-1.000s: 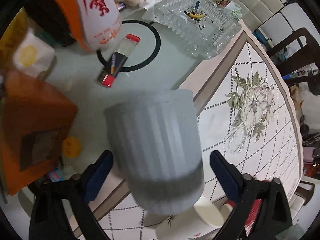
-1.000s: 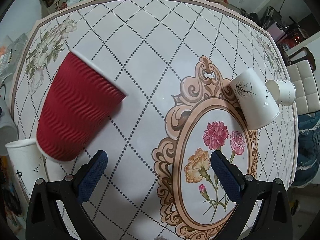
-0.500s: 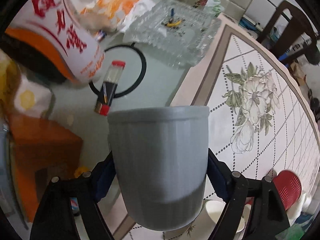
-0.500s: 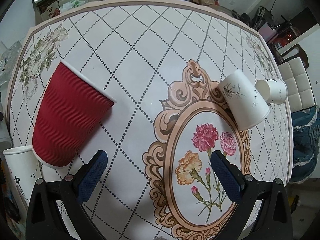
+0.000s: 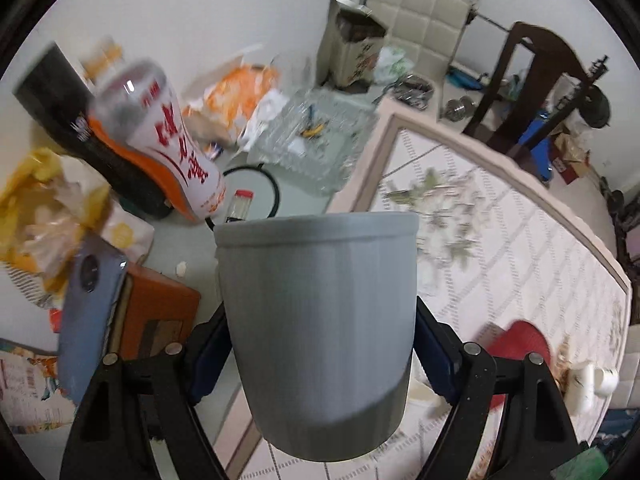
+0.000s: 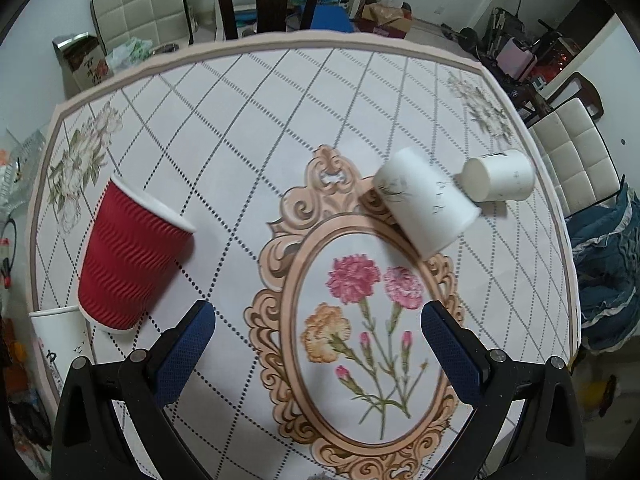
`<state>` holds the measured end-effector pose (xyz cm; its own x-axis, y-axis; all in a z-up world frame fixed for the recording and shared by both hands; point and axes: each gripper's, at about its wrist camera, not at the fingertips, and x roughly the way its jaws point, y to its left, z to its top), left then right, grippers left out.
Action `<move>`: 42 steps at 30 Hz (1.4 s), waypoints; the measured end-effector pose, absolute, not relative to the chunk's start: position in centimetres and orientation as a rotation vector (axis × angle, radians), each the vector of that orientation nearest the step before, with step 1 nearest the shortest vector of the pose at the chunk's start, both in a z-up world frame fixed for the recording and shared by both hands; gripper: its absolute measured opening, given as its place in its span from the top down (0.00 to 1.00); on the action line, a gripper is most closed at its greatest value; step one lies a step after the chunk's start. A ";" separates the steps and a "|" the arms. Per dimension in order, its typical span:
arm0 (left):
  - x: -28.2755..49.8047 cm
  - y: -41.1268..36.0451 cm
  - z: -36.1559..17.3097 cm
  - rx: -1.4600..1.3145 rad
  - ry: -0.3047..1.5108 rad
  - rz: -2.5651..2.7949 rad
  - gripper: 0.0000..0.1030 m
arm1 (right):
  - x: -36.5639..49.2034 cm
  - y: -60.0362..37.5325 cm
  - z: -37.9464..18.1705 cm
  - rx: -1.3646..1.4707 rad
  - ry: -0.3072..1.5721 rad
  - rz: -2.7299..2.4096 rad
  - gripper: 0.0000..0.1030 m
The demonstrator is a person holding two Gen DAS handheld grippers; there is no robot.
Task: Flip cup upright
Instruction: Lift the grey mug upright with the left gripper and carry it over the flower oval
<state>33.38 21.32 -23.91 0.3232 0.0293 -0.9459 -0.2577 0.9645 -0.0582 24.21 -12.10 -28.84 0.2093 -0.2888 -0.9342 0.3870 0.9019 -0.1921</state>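
Note:
My left gripper (image 5: pixel 320 344) is shut on a grey ribbed cup (image 5: pixel 320 320), gripping its sides and holding it with the rim up, above the table edge. My right gripper (image 6: pixel 318 330) is open and empty above the flower medallion of the tablecloth. A red ribbed paper cup (image 6: pixel 128 256) stands upright at the left in the right wrist view, and shows blurred in the left wrist view (image 5: pixel 520 344). A white paper cup (image 6: pixel 428 204) stands upside down beyond the right gripper. A smaller white cup (image 6: pixel 498 180) lies on its side behind it.
Another white cup (image 6: pixel 60 336) stands by the red one. In the left wrist view, a glass ashtray (image 5: pixel 316 148), an orange-white bottle (image 5: pixel 168 144), a lighter (image 5: pixel 240 204), a phone (image 5: pixel 88 304) and an orange box (image 5: pixel 160 316) crowd the glass area. Chairs (image 6: pixel 572 148) ring the table.
My left gripper closed on the grey cup, lifted it and tipped the view up toward the room. My right gripper rose and pulled back a little, staying open.

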 end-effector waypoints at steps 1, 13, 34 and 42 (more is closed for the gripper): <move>32.8 20.8 -23.1 -0.207 1.222 0.179 0.22 | 23.8 -12.5 -28.5 0.094 1.272 -0.469 0.00; 22.8 6.5 -19.7 -0.091 1.296 -0.017 0.22 | 17.3 -19.2 -28.3 0.080 1.362 -0.408 0.00; 16.5 -11.9 -34.0 0.125 1.564 -0.229 0.21 | 8.2 -32.7 -34.7 0.100 1.489 -0.598 0.00; 16.6 -12.2 -35.3 0.119 1.593 -0.181 0.21 | 7.1 -33.7 -34.2 0.122 1.469 -0.605 0.00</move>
<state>16.64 -12.21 -35.35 -0.0316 -0.0366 -0.9988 0.1883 0.9812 -0.0419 7.11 -33.74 -34.16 -0.0168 -0.3072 -0.9515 0.4520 0.8465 -0.2813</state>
